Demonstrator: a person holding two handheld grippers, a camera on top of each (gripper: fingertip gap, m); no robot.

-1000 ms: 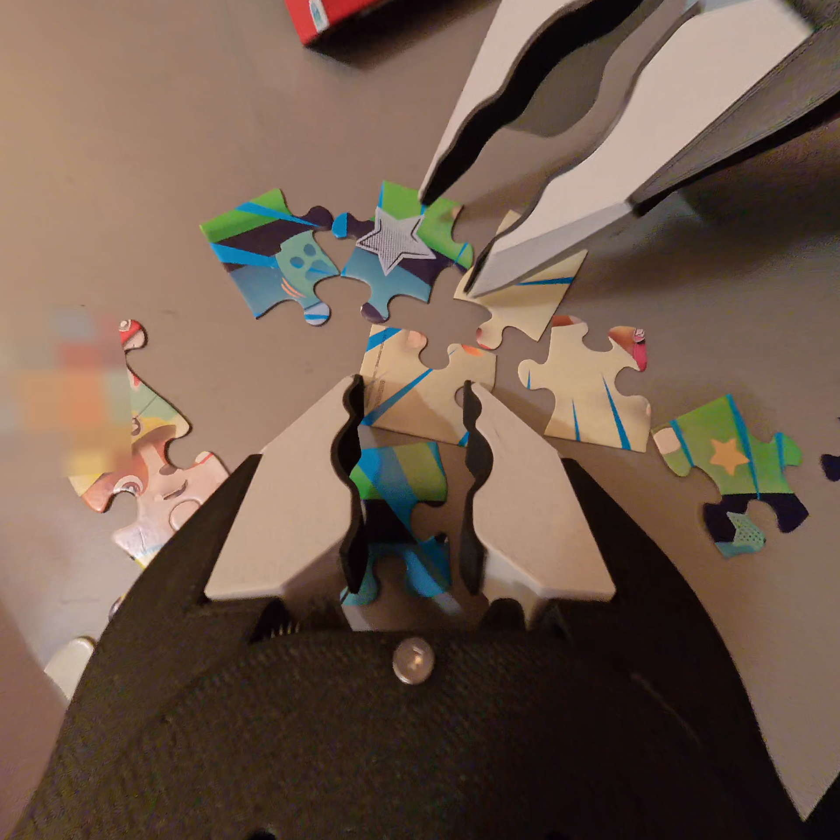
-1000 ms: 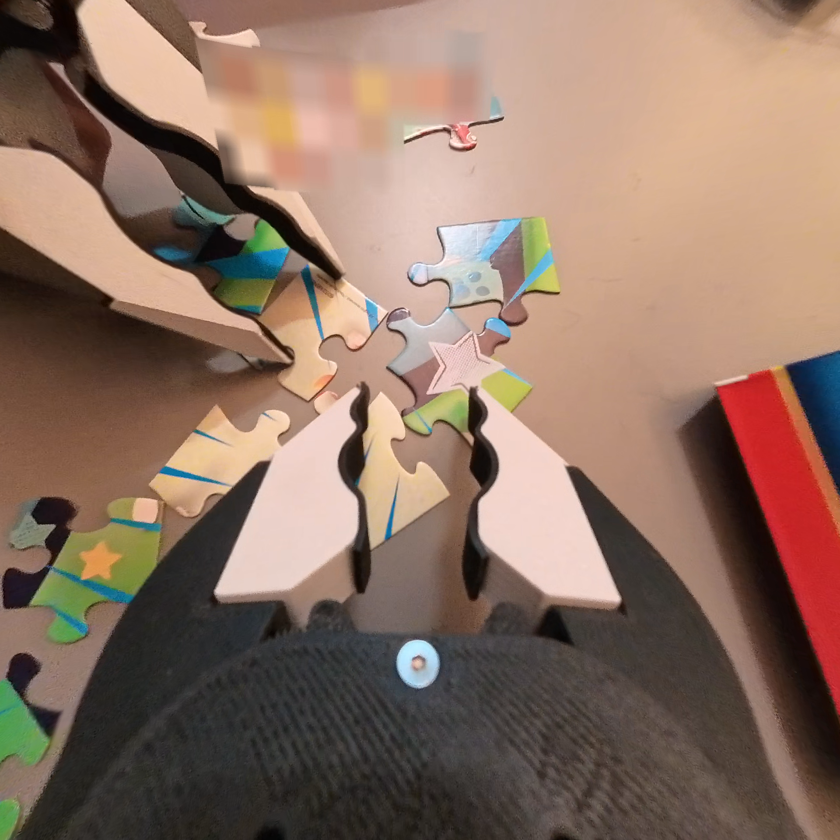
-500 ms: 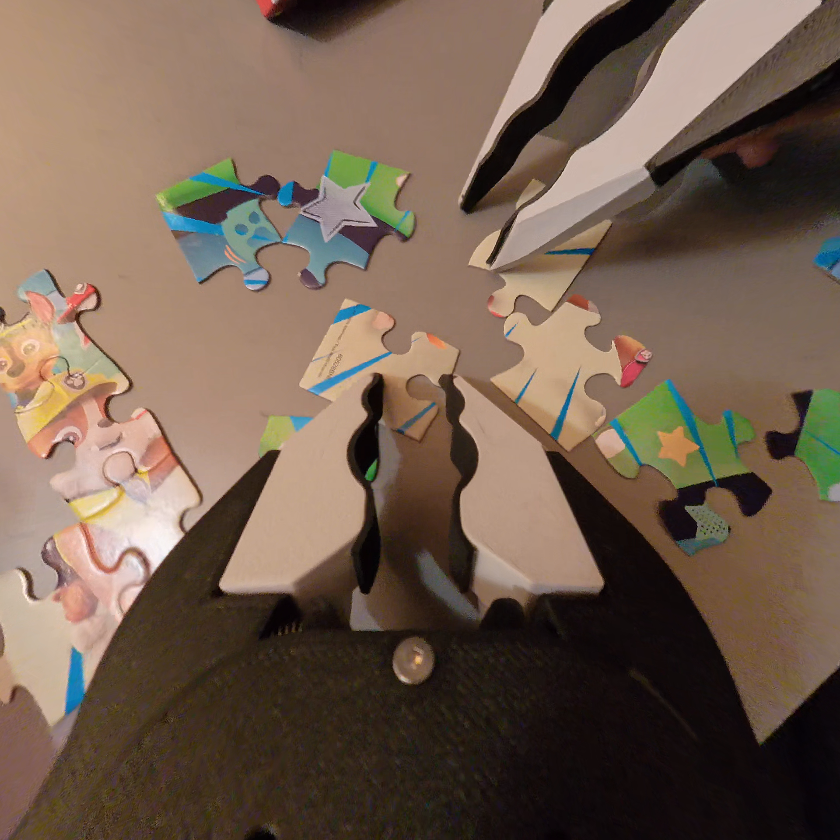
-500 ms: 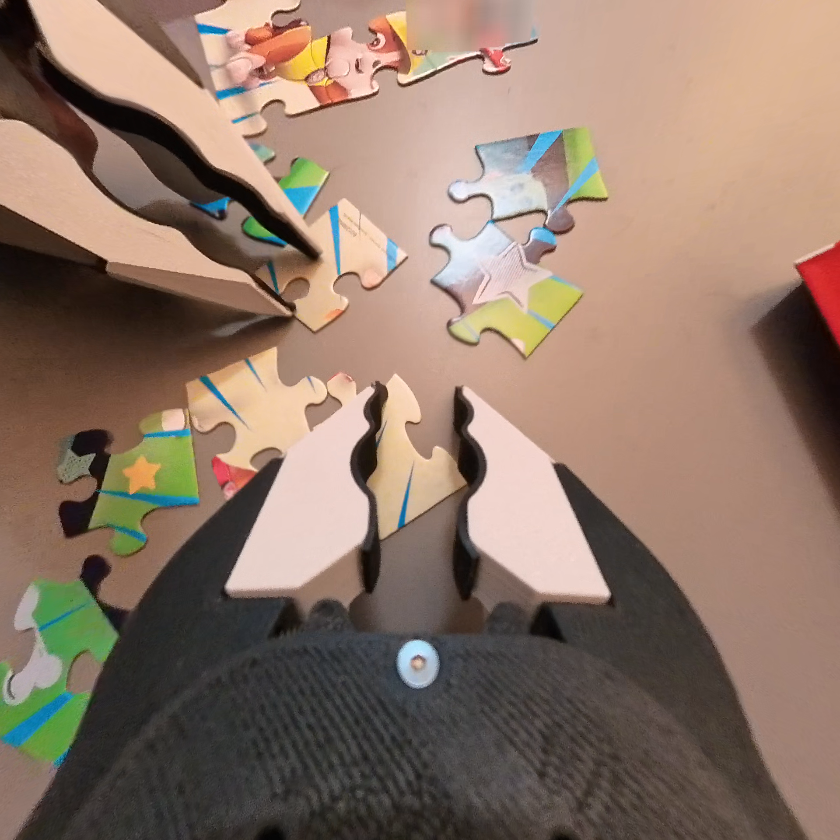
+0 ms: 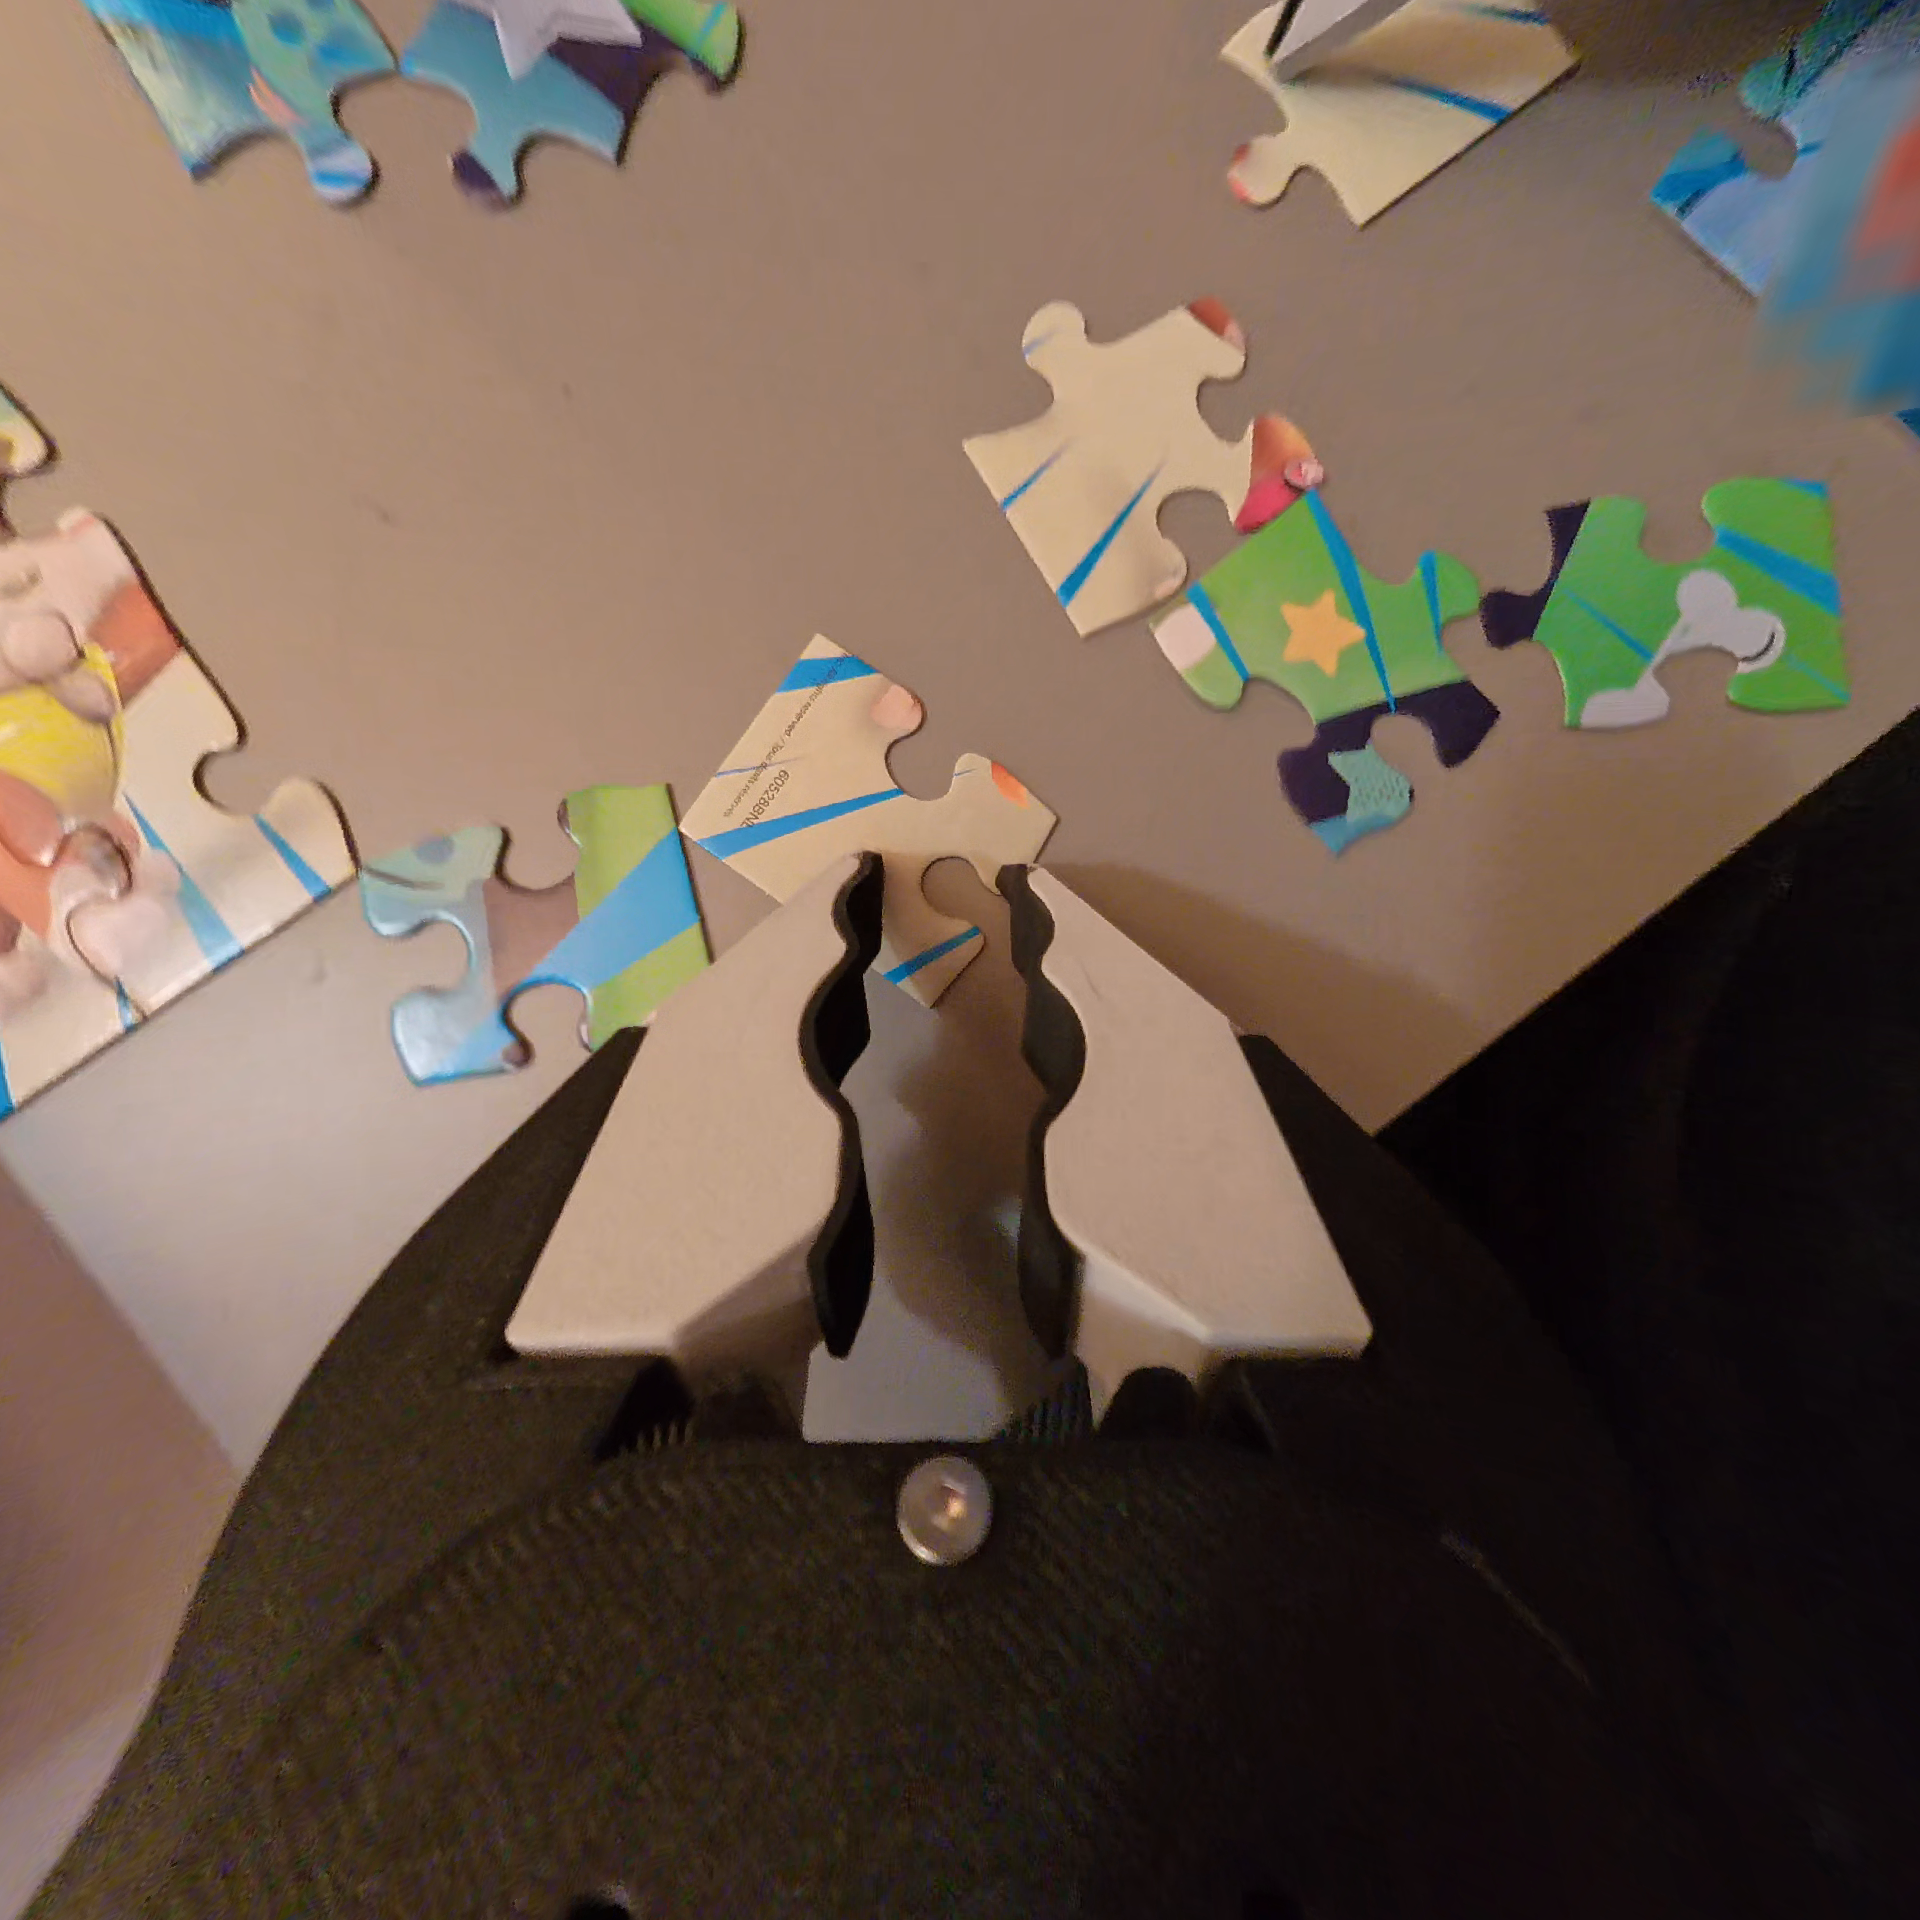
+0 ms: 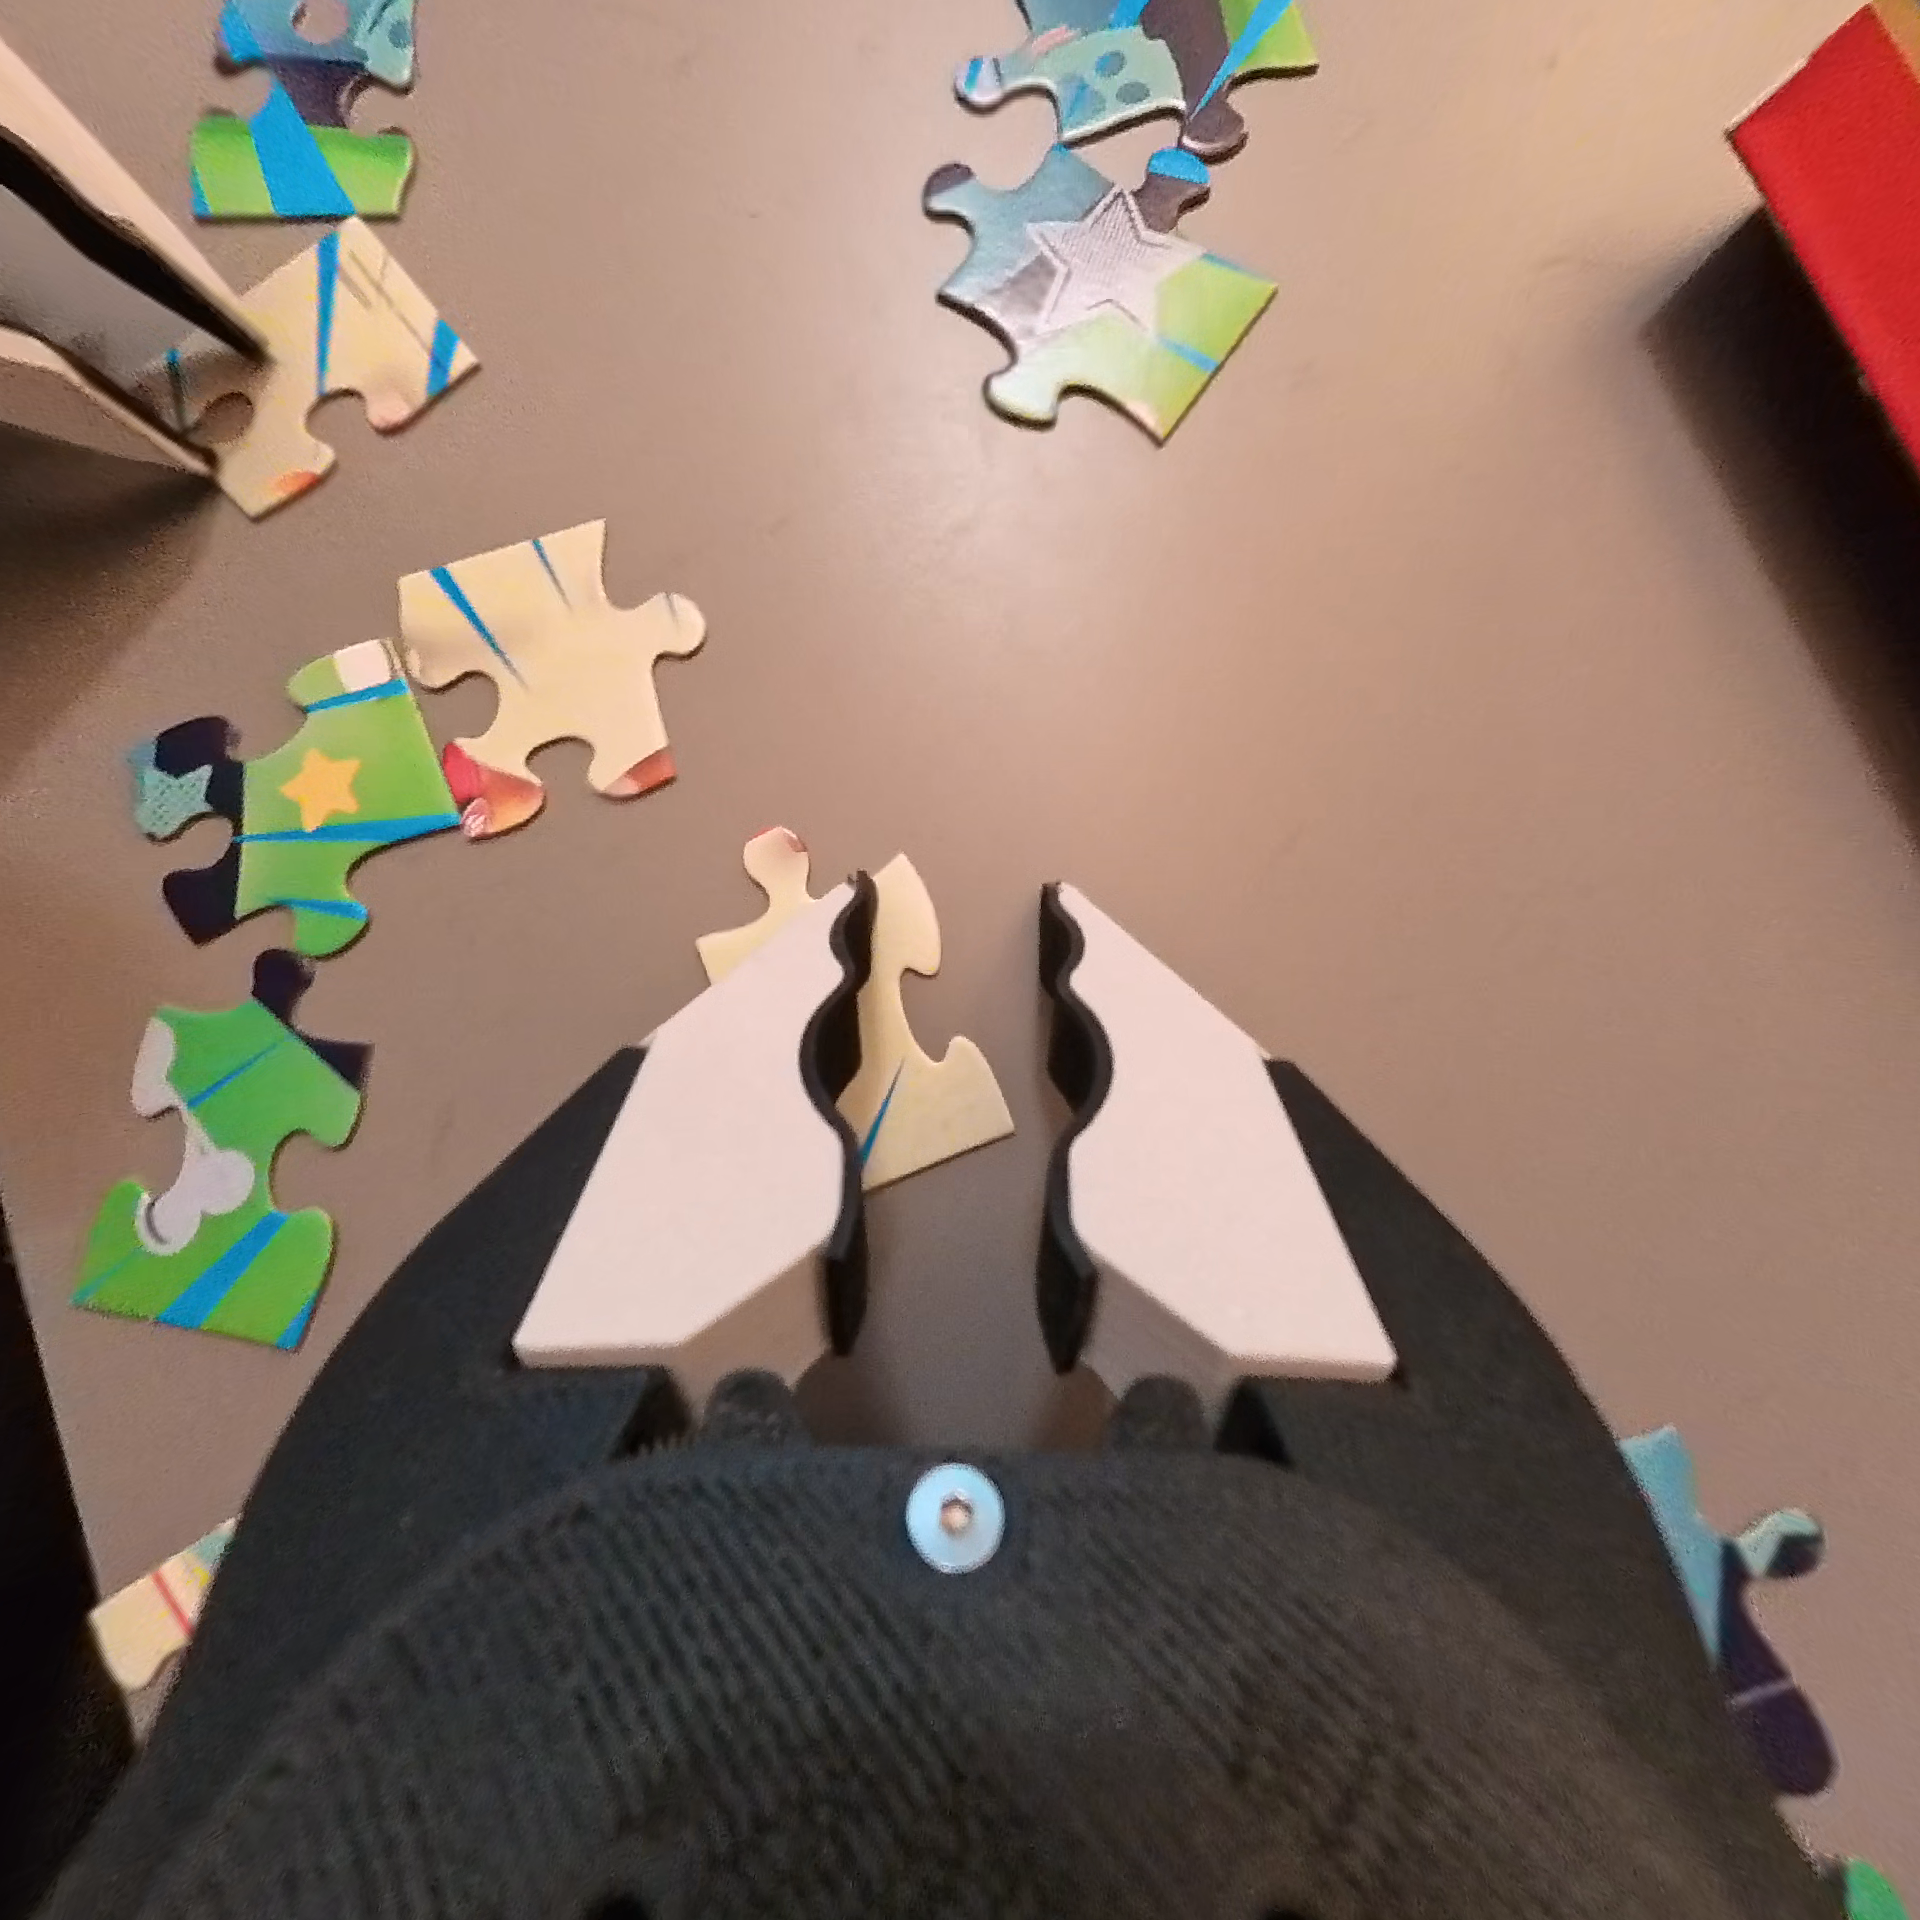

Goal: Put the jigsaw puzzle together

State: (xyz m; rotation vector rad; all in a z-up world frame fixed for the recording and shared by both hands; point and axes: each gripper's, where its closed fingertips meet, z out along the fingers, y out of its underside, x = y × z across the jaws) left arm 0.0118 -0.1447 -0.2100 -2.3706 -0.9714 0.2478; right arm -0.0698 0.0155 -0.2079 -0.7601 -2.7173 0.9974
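Puzzle pieces (image 5: 1320, 634) lie flat on the bench (image 5: 520, 520), so neither gripper clasps one: left gripper's (image 5: 940, 873) parted jaws straddle the lettered cream piece (image 5: 831, 790); right gripper's (image 6: 951, 894) parted jaws overlap a paler piece (image 6: 914, 1091).

My left white finger (image 6: 727, 1122) hid part of the pale cream jigsaw piece (image 6: 914, 1091). The red box (image 6: 1860, 239) was cut off at the edge. I saw only a blur where the blue piece (image 5: 1849, 208) lay.

Your left claw (image 5: 940, 883) hovers part-open over a cream puzzle piece with blue streaks (image 5: 831, 790) lying flat on the grey bench (image 5: 520, 468), a green-and-blue piece (image 5: 540, 935) just beside it. Your right claw (image 6: 951, 899) stands open over another cream piece (image 6: 904, 1039), which lies flat under its left finger.
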